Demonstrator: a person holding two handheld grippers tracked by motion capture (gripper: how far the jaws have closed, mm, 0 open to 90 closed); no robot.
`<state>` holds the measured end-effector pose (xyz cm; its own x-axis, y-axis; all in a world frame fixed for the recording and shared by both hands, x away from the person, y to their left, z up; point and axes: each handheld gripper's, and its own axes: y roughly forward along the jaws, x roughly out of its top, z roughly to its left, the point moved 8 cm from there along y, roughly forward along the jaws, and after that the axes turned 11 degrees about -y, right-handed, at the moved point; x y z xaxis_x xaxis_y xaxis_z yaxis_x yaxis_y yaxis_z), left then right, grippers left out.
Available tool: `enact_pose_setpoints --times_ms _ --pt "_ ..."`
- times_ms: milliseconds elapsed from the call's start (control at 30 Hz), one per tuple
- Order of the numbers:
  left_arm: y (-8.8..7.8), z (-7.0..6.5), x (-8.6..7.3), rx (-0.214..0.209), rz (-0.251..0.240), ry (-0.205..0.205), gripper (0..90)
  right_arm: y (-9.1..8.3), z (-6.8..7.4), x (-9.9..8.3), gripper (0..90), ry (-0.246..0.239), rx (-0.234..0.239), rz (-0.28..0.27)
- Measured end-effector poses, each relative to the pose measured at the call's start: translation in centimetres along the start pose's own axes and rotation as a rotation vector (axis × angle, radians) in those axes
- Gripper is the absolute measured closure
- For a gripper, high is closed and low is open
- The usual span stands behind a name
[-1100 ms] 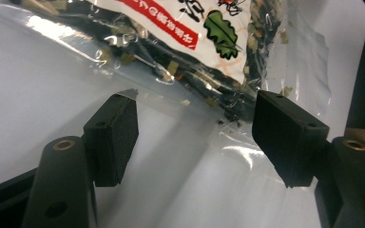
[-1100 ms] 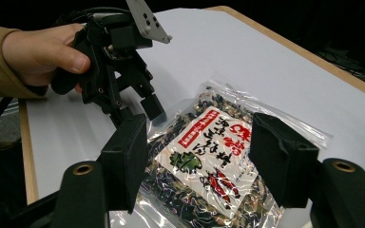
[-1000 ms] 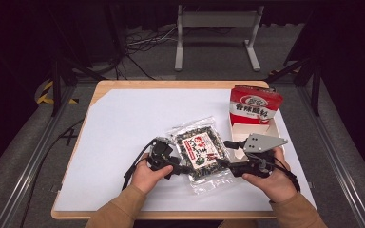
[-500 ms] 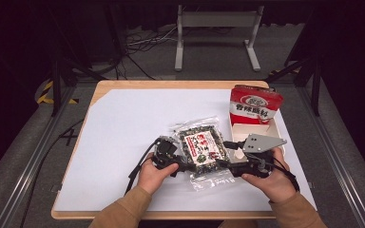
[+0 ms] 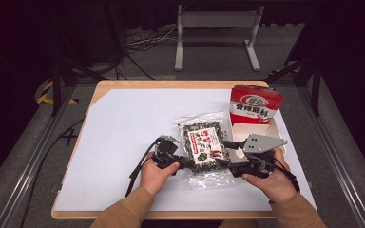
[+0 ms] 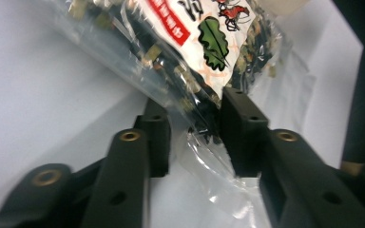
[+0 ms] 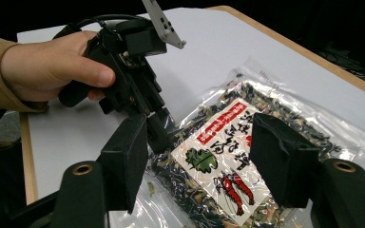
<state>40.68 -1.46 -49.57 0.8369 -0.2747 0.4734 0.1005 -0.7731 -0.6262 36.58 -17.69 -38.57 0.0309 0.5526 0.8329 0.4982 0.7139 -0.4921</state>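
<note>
Tan sleeves frame both forearms as they come in from the near edge of the worktop (image 5: pixel 123 123), each hand wrapped around a black gripper and angled inward toward the middle. The left hand (image 5: pixel 156 175) holds the left gripper (image 5: pixel 186 163) low and pointed to the right, its fingers (image 6: pixel 157 137) spread with a corner of the clear packet (image 5: pixel 205 147) lying between them; in the left gripper view the plastic sits in the gap and looks to brush the inner faces, but whether it is truly pinched cannot be told. The right hand (image 5: pixel 268 178) holds the right gripper (image 5: pixel 222 164) pointed left, a grey plate (image 5: pixel 262 142) on top, its fingers (image 7: pixel 126 161) spread wide above the packet's near end. The packet lies flat on the white sheet at the middle of the worktop, between the two grippers. It is transparent, filled with dark green flakes, and carries a white label with red lettering, a green leaf and a red shrimp. A red and white bag (image 5: pixel 255 104) stands upright just beyond it, toward the right.
</note>
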Motion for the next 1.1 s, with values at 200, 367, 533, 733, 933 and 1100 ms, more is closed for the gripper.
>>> enact_pose_setpoints --times_ms 200,367,533,733,933,1100 --pt "-0.5 0.0 0.1 -0.006 -0.020 -0.003 75.8 -0.1 -0.1 0.0 38.2 0.002 -0.003 -0.003" --pt "-0.9 0.0 0.2 0.006 -0.055 0.006 80.1 -0.2 -0.3 -0.1 38.3 0.008 -0.010 -0.003" --pt "-1.8 -0.6 0.4 0.009 -0.086 0.042 81.3 -0.6 -0.9 -0.3 38.5 0.018 -0.026 -0.003" --pt "-4.0 -1.4 0.3 0.025 -0.140 0.108 82.6 -1.3 -2.2 -0.4 38.4 0.051 -0.061 0.003" --pt "-5.6 -2.2 0.0 0.036 -0.171 0.176 83.1 -1.8 -4.4 -0.6 37.1 0.105 -0.103 0.024" --pt "-6.2 -2.5 -0.1 0.054 -0.179 0.212 83.3 -2.0 -6.3 -0.7 35.4 0.167 -0.089 0.038"
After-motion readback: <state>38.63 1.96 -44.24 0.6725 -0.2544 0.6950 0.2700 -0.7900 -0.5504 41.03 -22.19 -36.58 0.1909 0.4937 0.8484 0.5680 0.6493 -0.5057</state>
